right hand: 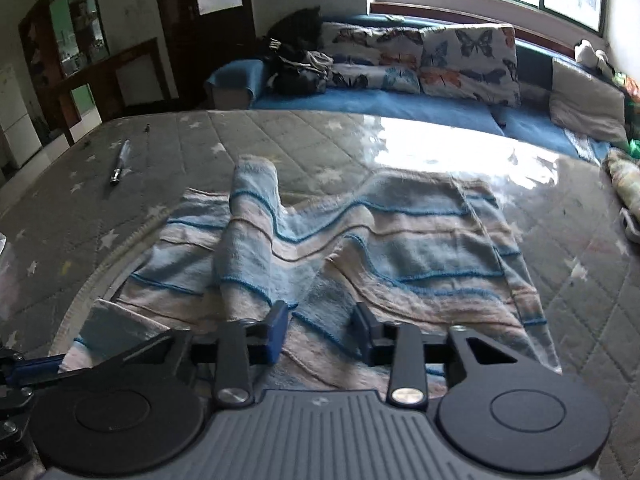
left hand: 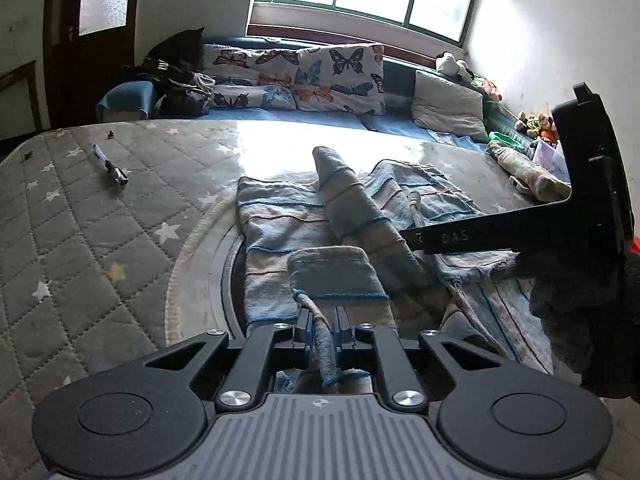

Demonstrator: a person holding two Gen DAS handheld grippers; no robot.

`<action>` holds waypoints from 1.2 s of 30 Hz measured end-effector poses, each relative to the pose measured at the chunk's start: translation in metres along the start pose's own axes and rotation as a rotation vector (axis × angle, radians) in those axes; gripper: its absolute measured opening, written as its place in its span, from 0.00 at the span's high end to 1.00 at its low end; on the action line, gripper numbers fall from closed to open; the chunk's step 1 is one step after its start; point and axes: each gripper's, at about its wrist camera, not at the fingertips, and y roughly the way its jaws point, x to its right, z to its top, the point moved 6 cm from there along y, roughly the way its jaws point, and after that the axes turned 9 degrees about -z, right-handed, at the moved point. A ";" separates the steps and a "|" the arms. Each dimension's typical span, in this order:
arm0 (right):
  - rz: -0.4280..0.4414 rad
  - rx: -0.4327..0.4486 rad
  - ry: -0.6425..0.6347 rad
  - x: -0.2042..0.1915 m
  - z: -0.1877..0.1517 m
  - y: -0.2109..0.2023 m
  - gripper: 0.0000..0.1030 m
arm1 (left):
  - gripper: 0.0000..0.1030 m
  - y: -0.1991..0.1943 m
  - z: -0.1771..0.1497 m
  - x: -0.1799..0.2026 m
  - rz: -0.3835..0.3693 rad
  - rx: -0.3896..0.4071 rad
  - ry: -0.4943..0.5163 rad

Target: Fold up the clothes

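I see a grey star-quilted mattress (right hand: 280,140) carrying the striped blue garment (right hand: 400,248) mid-frame, a pen (right hand: 119,164) upper left, rolled cloth (left hand: 528,172) far right.

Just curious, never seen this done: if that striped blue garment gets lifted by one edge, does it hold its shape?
Probably not. The striped garment already lies rippled and bunched, so it looks floppy. Where the left gripper pinches it, the cloth sags, suggesting soft, light knit.

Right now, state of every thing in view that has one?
Left gripper: shut on the sweater's edge.
Right gripper: open, over the sweater, nothing between its fingers.
Sweater: spread on the table, rumpled, one sleeve laid across the body, not yet folded up.
Pen: lying flat on the table cover, left of the sweater.
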 end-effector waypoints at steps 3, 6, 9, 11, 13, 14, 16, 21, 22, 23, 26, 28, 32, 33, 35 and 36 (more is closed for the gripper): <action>0.021 0.004 0.010 0.005 -0.004 -0.006 0.86 | 0.85 0.005 0.003 0.001 -0.001 -0.006 0.008; 0.023 0.017 0.017 0.012 -0.007 -0.014 0.93 | 0.57 0.008 0.008 0.003 -0.004 -0.005 0.013; 0.012 0.032 0.040 0.020 -0.008 -0.024 0.95 | 0.52 0.013 0.011 0.007 -0.014 -0.006 0.027; -0.001 0.052 0.052 0.028 -0.009 -0.036 0.96 | 0.54 0.020 0.010 0.009 -0.022 -0.022 0.043; -0.016 0.072 0.061 0.037 -0.011 -0.048 0.96 | 0.69 0.026 0.007 0.009 -0.018 -0.043 0.059; -0.024 0.082 0.066 0.041 -0.012 -0.054 0.97 | 0.78 0.028 0.005 0.009 -0.020 -0.048 0.060; -0.040 0.100 0.074 0.052 -0.014 -0.066 0.97 | 0.88 0.025 0.004 0.006 -0.018 -0.039 0.052; -0.107 0.149 0.125 0.092 -0.026 -0.103 0.97 | 0.94 -0.008 0.008 -0.004 -0.003 0.032 0.008; -0.123 0.159 0.136 0.100 -0.030 -0.111 0.97 | 0.95 -0.017 0.008 -0.007 0.005 0.049 0.003; -0.136 0.168 0.151 0.108 -0.035 -0.118 0.97 | 0.95 -0.026 0.009 -0.009 0.012 0.067 -0.003; -0.173 0.190 0.189 0.130 -0.050 -0.140 0.97 | 0.96 -0.054 0.005 -0.020 0.051 0.110 -0.030; -0.203 0.204 0.219 0.145 -0.064 -0.156 0.97 | 0.96 -0.074 0.001 -0.028 0.077 0.136 -0.052; -0.248 0.219 0.273 0.167 -0.098 -0.183 0.97 | 0.97 -0.109 -0.013 -0.044 0.126 0.175 -0.101; -0.257 0.219 0.278 0.169 -0.104 -0.187 0.97 | 0.97 -0.114 -0.017 -0.047 0.131 0.176 -0.110; -0.293 0.219 0.300 0.176 -0.122 -0.197 0.97 | 0.97 -0.119 -0.023 -0.047 0.121 0.158 -0.112; -0.298 0.215 0.312 0.177 -0.129 -0.199 0.97 | 0.96 -0.120 -0.026 -0.046 0.112 0.148 -0.109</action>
